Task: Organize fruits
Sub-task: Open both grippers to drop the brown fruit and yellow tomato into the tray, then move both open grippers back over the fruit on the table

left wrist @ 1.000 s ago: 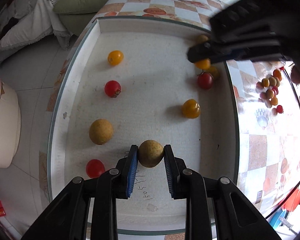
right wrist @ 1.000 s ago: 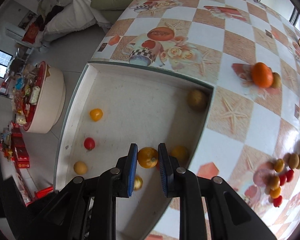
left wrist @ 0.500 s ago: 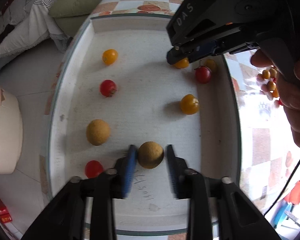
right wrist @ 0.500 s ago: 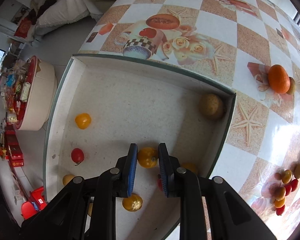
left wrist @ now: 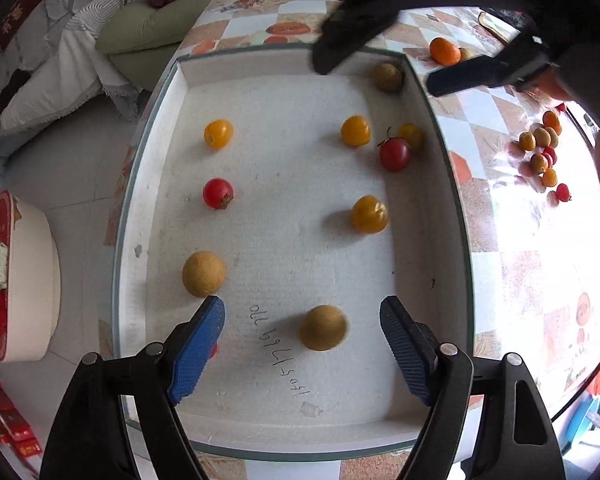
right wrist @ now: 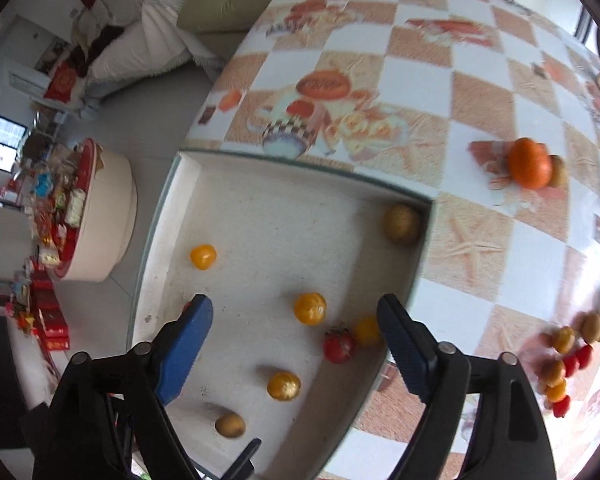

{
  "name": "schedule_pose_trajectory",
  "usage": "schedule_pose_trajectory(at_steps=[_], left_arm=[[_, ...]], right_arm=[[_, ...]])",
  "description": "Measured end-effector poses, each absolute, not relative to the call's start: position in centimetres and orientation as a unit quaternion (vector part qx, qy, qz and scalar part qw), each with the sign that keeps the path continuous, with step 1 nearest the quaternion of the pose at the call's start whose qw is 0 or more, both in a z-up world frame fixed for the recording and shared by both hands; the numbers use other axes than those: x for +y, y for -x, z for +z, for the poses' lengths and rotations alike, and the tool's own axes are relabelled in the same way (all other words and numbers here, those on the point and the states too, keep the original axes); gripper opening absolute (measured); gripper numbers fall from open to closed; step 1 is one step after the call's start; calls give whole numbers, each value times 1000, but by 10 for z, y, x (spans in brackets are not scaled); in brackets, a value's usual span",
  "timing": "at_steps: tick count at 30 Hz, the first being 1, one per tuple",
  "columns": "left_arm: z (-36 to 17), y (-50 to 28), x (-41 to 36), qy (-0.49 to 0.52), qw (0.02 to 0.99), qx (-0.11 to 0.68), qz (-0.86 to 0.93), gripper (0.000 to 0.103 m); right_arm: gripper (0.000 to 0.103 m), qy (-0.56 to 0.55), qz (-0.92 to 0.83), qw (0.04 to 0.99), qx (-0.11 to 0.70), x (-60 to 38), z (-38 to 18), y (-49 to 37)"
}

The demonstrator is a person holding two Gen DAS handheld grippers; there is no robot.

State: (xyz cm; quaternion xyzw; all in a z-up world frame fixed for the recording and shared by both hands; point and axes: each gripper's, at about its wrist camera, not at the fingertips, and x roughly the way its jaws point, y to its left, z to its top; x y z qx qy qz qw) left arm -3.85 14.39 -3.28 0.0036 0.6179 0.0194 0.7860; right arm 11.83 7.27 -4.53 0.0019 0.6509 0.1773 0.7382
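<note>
1. Below the left gripper [left wrist: 302, 326], in the left wrist view, the white tray [left wrist: 428, 248] sits at the worktop [left wrist: 512, 264] edge, floor to its left. Open tray floor separates the scattered fruits.
2. Its fingers [left wrist: 198, 346] are opening wide; the brown fruit [left wrist: 323, 327] lies loose between them, where a second ago it was pinched.
3. This view alone shows the red tomato [left wrist: 217, 193] in full.
4. Under the right gripper [right wrist: 296, 328], in the right wrist view, the fingers [right wrist: 404, 344] are opening, empty; the yellow tomato [right wrist: 309, 308], clamped earlier, rests free on the tray floor.
5. Only this view shows the cream round tub [right wrist: 100, 220] on the floor in full.
</note>
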Motion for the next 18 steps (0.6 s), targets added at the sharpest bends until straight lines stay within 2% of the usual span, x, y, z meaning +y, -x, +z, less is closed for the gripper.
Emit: schedule_pose_trajectory(at_steps=[9, 18], left_arm=[[4, 16, 106, -35, 809, 587, -5, 81], [23, -26, 40, -56, 820, 565, -68, 81]], right_arm=[[87, -44, 74, 778, 623, -30, -7, -91], [87, -68, -42, 769, 634, -155, -7, -45]])
